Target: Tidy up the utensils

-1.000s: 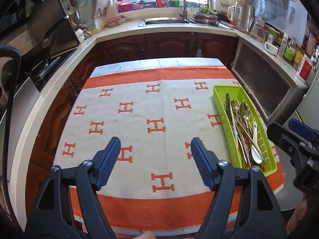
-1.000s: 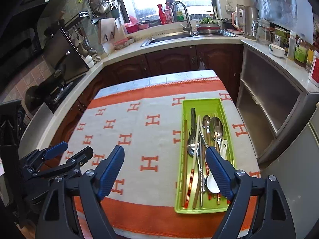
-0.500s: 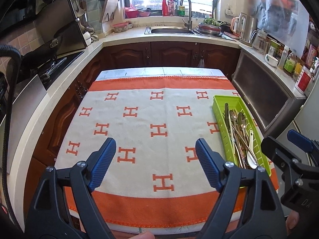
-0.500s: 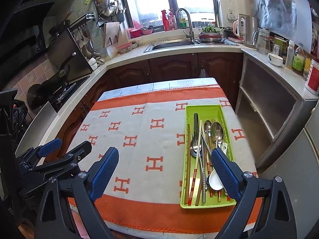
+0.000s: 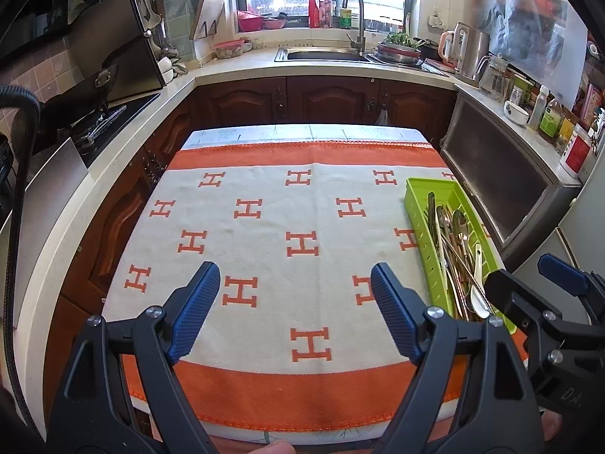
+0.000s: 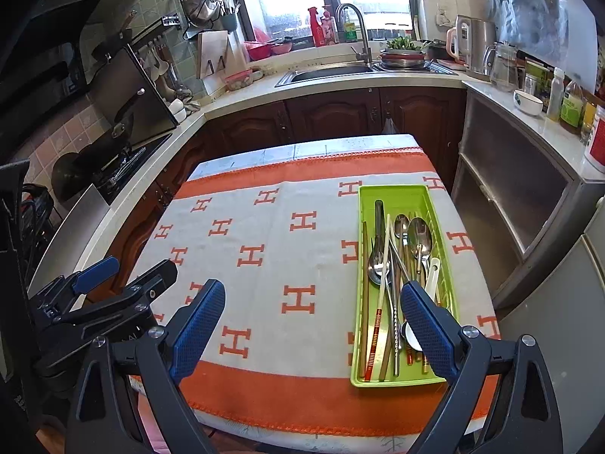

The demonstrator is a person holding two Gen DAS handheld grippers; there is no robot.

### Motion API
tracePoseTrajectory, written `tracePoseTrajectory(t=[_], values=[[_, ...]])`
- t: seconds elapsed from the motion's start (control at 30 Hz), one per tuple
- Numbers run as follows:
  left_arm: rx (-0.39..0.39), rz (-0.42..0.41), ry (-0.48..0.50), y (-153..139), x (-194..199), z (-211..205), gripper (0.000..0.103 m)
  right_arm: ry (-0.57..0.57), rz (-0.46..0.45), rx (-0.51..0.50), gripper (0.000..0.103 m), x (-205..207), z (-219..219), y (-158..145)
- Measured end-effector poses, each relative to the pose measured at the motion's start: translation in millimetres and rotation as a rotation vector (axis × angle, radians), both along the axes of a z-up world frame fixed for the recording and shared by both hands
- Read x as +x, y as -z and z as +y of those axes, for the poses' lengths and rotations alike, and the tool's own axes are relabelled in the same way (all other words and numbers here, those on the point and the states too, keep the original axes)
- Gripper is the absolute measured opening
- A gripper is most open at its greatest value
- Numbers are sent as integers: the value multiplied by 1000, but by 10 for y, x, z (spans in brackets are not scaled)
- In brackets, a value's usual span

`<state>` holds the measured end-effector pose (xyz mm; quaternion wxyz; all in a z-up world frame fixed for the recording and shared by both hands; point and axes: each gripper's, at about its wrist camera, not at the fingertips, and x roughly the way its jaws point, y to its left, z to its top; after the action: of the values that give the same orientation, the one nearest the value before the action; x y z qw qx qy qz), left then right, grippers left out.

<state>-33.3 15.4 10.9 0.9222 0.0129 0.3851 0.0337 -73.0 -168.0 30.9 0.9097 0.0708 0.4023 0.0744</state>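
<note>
Left tool (image 5: 295, 306) is hanging over the near part of the tabletop (image 5: 370, 130), jaws spread wide and gripping nothing; its blue pads (image 5: 196, 302) are framing bare cloth. Right tool (image 6: 312, 321) is likewise standing released, jaws wide apart and holding nothing; its right pad (image 6: 427, 325) is overlapping the near end of the green tray (image 6: 393, 191) in the right wrist view, whether touching or above cannot be told. The tray is lying along the right side of the tabletop, on the orange-and-cream cloth (image 6: 264, 283) with the H pattern, its near end sitting on the orange border; in the left wrist view the same tray (image 5: 419, 189) is showing at far right, with the right tool (image 5: 537, 295) showing past its near end. Utensils (image 6: 397, 265) are lying all together lengthwise in the tray, overlapping one another; metal spoons (image 6: 419, 232) are pointing bowls toward the far end; a white spoon (image 6: 431, 272) is resting near the right wall; chopsticks (image 6: 374, 336) with a red band are running along the left half; a long dark-handled piece (image 6: 379, 208) is reaching farthest up. The sink (image 6: 329, 72) and faucet are sitting beyond on the window-side counter.
</note>
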Motion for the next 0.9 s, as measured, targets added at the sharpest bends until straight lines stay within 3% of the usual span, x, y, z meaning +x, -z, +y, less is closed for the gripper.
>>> tracePoseTrajectory(t=[0.9], values=[[-2,12,2,88,44,18,80,-22,32,1,95,116,102,91]])
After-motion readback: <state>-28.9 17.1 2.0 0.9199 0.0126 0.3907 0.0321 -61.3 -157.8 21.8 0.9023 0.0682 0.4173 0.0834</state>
